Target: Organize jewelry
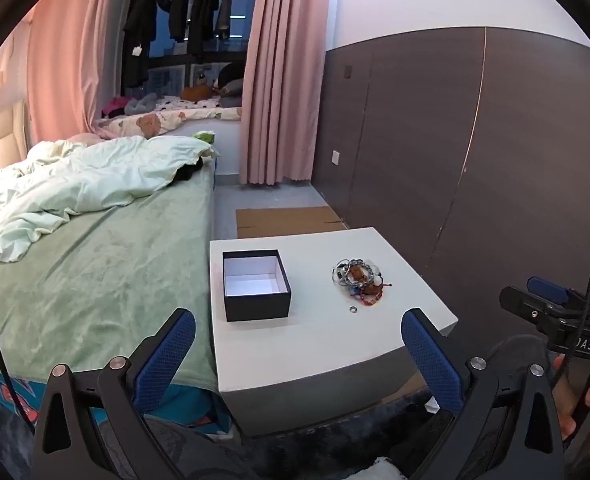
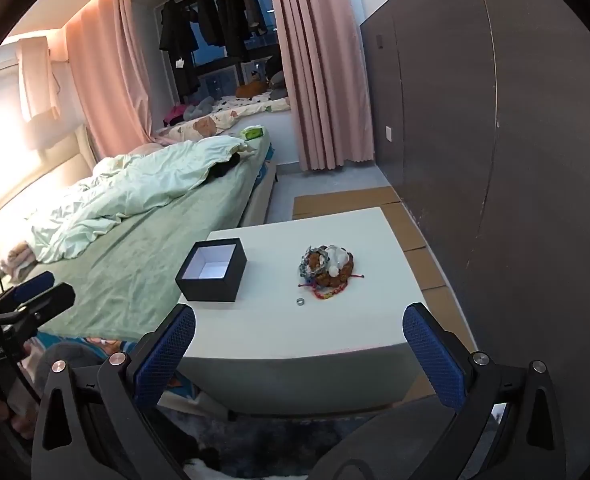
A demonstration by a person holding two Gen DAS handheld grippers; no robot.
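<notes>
An open black box (image 1: pixel 256 284) with a white, empty inside stands on the left of the small white table (image 1: pixel 315 340); it also shows in the right wrist view (image 2: pixel 211 269). A pile of bracelets and beads (image 1: pixel 359 278) lies to its right, also in the right wrist view (image 2: pixel 327 270). A small silver ring (image 1: pixel 352 309) lies apart in front of the pile (image 2: pixel 301 301). My left gripper (image 1: pixel 299 344) is open and empty, short of the table's near edge. My right gripper (image 2: pixel 299 342) is open and empty, also short of the table.
A bed with a green sheet (image 1: pixel 87 264) and rumpled duvet borders the table's left side. A dark panelled wall (image 1: pixel 475 152) runs along the right. Flat cardboard (image 1: pixel 287 220) lies on the floor behind the table. Pink curtains (image 1: pixel 279 80) hang by the window.
</notes>
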